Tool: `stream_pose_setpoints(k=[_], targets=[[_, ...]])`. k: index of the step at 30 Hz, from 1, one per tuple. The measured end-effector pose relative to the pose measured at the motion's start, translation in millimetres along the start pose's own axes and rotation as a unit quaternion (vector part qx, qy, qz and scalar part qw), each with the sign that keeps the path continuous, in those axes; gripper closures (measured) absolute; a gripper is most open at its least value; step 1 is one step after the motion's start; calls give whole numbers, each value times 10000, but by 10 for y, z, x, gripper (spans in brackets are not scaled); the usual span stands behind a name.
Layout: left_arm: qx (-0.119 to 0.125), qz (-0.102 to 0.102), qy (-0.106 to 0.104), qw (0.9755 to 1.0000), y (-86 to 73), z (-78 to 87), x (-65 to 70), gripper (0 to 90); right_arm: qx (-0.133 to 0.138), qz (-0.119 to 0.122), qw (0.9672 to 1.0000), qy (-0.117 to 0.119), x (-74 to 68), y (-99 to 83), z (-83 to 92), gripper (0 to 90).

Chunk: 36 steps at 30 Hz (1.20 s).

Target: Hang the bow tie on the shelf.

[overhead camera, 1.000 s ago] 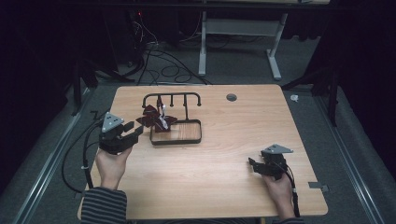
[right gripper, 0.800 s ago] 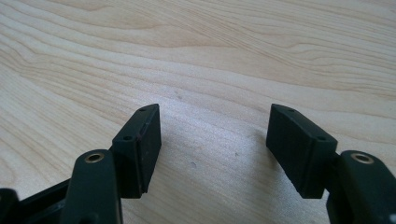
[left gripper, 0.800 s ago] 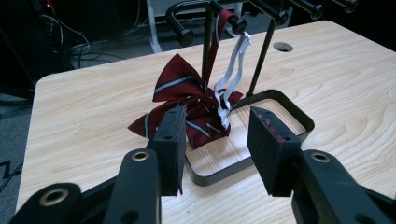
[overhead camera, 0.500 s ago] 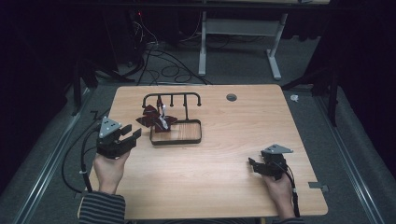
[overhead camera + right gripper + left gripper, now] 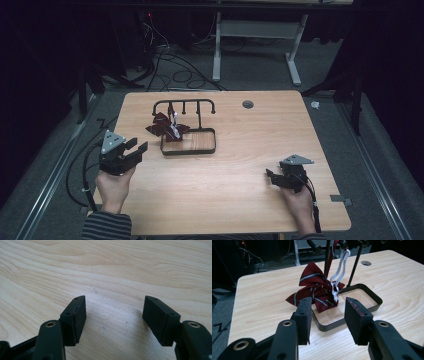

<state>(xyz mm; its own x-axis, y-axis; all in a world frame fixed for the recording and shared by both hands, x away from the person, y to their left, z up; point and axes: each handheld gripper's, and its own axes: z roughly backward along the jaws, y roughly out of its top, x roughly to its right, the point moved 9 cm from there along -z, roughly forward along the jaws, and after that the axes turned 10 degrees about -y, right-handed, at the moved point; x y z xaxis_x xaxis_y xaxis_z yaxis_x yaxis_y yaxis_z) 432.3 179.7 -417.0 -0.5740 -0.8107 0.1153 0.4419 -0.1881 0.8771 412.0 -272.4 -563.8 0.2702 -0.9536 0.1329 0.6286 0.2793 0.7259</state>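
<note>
Striped maroon bow tie (image 5: 315, 292) hangs from the black rack (image 5: 184, 104) by its white strap, wings spread crosswise. Left hand-held gripper (image 5: 327, 315) released, empty; right hand-held gripper (image 5: 113, 317) released over bare worktop (image 5: 260, 165).

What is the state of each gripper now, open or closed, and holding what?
Left gripper: open, holding nothing; the striped bow tie hangs on the rack beyond its jaws.
Right gripper: open, holding nothing, above the bare table.

In the left gripper view, the top edge of the frame cuts off the black rack (image 5: 327, 255), so where the white elastic loop (image 5: 339, 270) hangs cannot be told. The bow tie (image 5: 315, 290) covers the tray's (image 5: 372, 296) near-left corner.
</note>
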Motion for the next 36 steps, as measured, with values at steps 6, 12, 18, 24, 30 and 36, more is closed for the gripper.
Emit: stream_pose_setpoints(k=[6, 12, 18, 24, 30, 36], targets=[[-22, 38, 20, 10000, -55, 33, -18, 577, 0, 0, 10000, 0, 0, 0, 0, 370], [2, 75, 49, 10000, -100, 68, -34, 577, 1, -1, 10000, 1, 0, 0, 0, 370], [-11, 119, 51, 9999, -166, 89, -47, 576, -1, -2, 10000, -1, 0, 0, 0, 370], [-14, 184, 50, 9998, -209, 94, -64, 573, 1, 0, 10000, -3, 1, 0, 0, 370], [-42, 207, 77, 9997, -261, 93, -75, 573, 0, -1, 10000, -3, 0, 0, 0, 370], [-81, 275, 89, 9995, -306, 91, -110, 567, 0, 1, 10000, -3, 0, 0, 0, 370]])
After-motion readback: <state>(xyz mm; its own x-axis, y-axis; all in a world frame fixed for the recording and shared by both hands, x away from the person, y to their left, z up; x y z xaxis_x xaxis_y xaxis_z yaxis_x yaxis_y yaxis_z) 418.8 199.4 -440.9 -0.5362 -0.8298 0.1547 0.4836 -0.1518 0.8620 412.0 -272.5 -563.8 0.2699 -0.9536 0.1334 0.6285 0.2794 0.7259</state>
